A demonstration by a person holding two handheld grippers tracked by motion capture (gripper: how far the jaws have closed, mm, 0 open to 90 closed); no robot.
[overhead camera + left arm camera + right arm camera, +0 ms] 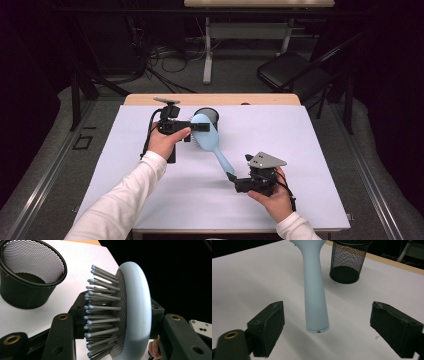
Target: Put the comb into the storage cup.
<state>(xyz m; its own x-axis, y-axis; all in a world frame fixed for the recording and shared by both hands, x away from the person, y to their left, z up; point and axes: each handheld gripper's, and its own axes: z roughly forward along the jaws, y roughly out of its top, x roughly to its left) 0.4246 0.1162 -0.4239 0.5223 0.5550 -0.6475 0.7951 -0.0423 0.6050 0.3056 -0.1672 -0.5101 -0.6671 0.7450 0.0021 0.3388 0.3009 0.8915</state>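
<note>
A light blue hairbrush (210,142) is held in the air above the white table (310,150), head up at the left and handle slanting down to the right. My left gripper (200,127) is shut on the brush head (136,315), one pad against the grey bristles (100,315) and the other on the smooth back. My right gripper (231,177) stands open at the handle's end. In the right gripper view the handle (315,290) hangs between the wide jaws without touching either one.
A black mesh cup (210,115) stands upright and empty on the table just behind the brush head; I see it in the left gripper view (27,277) and the right gripper view (349,262). Beyond the table are a folding chair (290,67) and a desk (260,4).
</note>
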